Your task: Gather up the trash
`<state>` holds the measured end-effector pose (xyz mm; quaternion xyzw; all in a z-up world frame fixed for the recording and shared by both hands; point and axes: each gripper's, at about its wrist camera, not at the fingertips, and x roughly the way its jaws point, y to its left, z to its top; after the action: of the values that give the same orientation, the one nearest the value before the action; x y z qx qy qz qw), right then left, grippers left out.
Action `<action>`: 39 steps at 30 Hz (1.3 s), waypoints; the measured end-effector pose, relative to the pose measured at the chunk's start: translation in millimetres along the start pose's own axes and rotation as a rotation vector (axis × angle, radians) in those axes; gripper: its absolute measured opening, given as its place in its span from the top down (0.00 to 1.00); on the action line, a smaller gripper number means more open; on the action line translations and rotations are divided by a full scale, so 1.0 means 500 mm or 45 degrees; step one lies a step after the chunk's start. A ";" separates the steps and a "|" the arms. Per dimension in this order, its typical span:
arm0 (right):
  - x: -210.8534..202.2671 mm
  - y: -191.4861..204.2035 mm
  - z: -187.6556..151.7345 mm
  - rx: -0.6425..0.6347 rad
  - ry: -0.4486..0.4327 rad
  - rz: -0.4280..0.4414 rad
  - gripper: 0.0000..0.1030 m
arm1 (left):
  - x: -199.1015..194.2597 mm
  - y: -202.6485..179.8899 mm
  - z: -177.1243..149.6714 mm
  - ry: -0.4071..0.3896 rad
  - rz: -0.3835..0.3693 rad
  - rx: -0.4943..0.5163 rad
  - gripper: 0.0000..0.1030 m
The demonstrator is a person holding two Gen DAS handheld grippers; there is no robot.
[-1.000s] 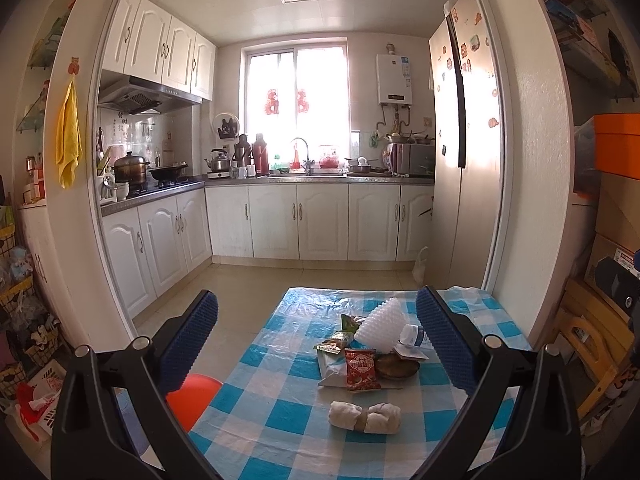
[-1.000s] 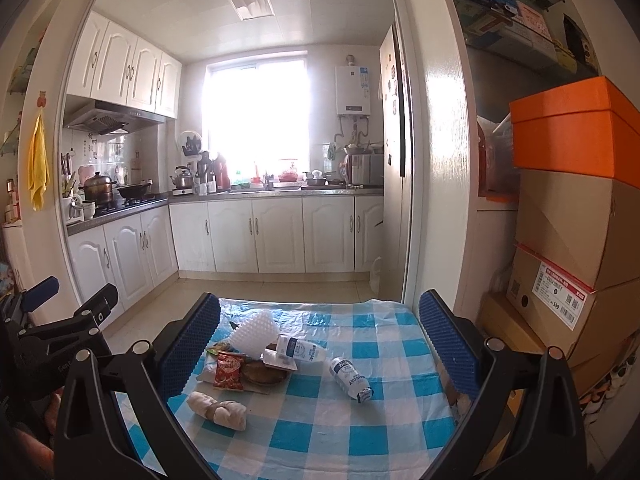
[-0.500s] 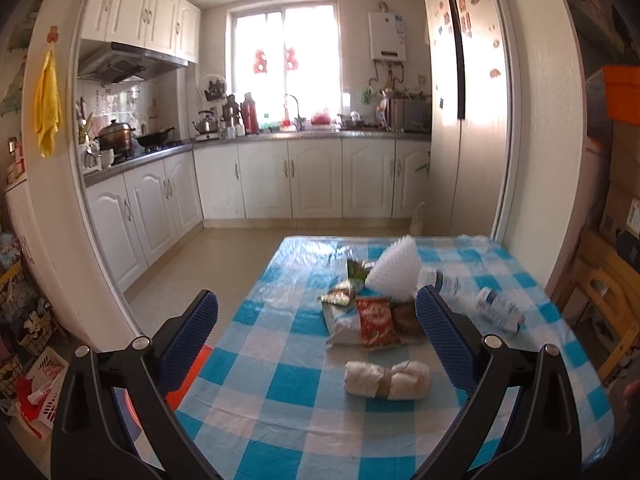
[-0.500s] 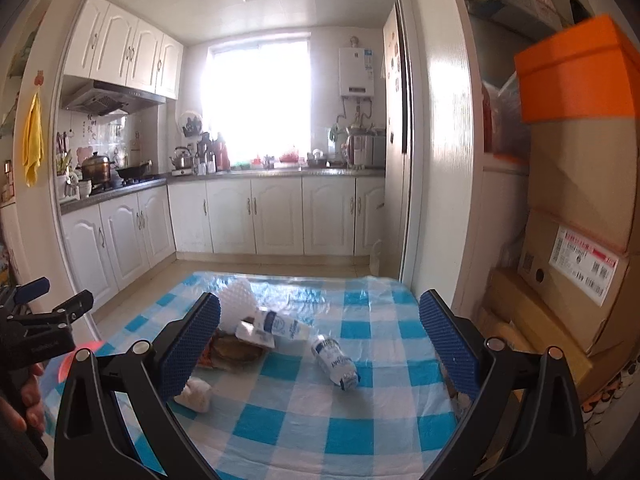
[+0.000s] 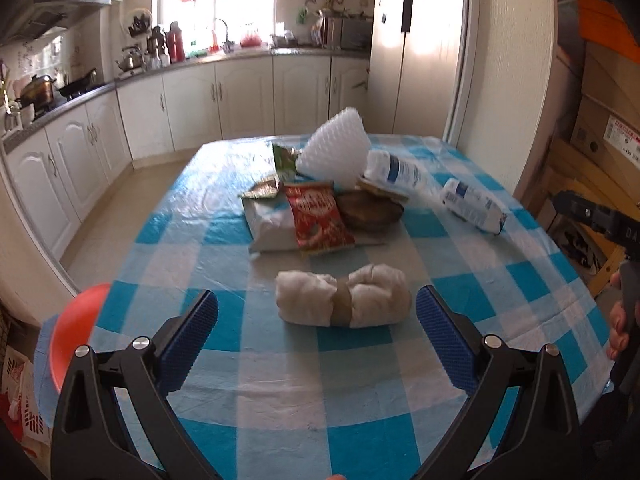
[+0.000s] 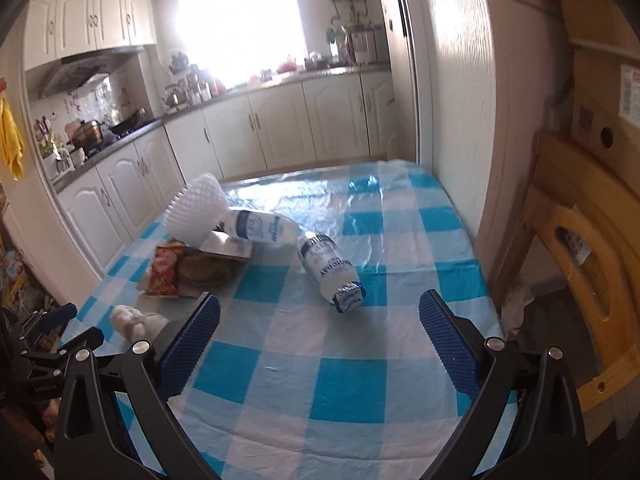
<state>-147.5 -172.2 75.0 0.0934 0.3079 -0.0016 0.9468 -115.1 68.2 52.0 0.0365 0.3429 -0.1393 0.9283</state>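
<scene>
Trash lies on a blue-checked tablecloth (image 5: 360, 400). A crumpled white wad bound with tape (image 5: 343, 300) lies just ahead of my open, empty left gripper (image 5: 316, 336). Behind it are a red snack packet (image 5: 318, 220), a grey bag (image 5: 268, 226), a brown dish (image 5: 370, 210), white foam netting (image 5: 334, 152) and two empty white bottles (image 5: 472, 204). My right gripper (image 6: 319, 344) is open and empty, above the cloth short of the nearer bottle (image 6: 332, 274). The second bottle (image 6: 262, 228), netting (image 6: 196, 212) and wad (image 6: 136, 322) show to its left.
An orange stool (image 5: 74, 332) stands at the table's left edge. Wooden chairs (image 6: 580, 272) and cardboard boxes (image 6: 600, 128) crowd the right side. The kitchen cabinets (image 5: 192, 100) lie beyond the table. The other hand-held gripper (image 6: 44, 344) shows at the left of the right wrist view.
Both grippers have moved forward and tilted down over the table. The trash now looms larger and closer. Both stayed open.
</scene>
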 end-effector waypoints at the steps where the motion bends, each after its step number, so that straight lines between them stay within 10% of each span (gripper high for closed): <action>1: 0.014 -0.007 0.004 0.003 0.021 0.000 0.04 | 0.010 0.000 -0.001 0.016 -0.010 -0.003 0.03; 18: 0.251 -0.030 0.061 -0.045 0.342 0.020 0.07 | 0.140 -0.019 0.013 0.271 -0.061 -0.012 0.05; 22: 0.281 -0.027 0.054 -0.052 0.398 0.023 0.51 | 0.143 -0.012 0.016 0.273 -0.081 -0.052 0.27; 24: 0.287 -0.027 0.048 -0.042 0.420 0.021 0.56 | 0.141 -0.010 0.018 0.269 -0.092 -0.057 0.36; 27: 0.279 -0.021 0.036 -0.038 0.414 0.016 0.57 | 0.139 0.003 0.021 0.264 -0.116 -0.095 0.55; 39: 0.198 0.075 0.010 0.023 0.346 0.173 0.57 | 0.087 0.101 0.019 0.197 -0.135 -0.240 0.62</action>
<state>-62.4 -130.6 27.8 0.1219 0.4263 0.0722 0.8934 -63.4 104.9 29.8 -0.0584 0.4266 -0.1522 0.8896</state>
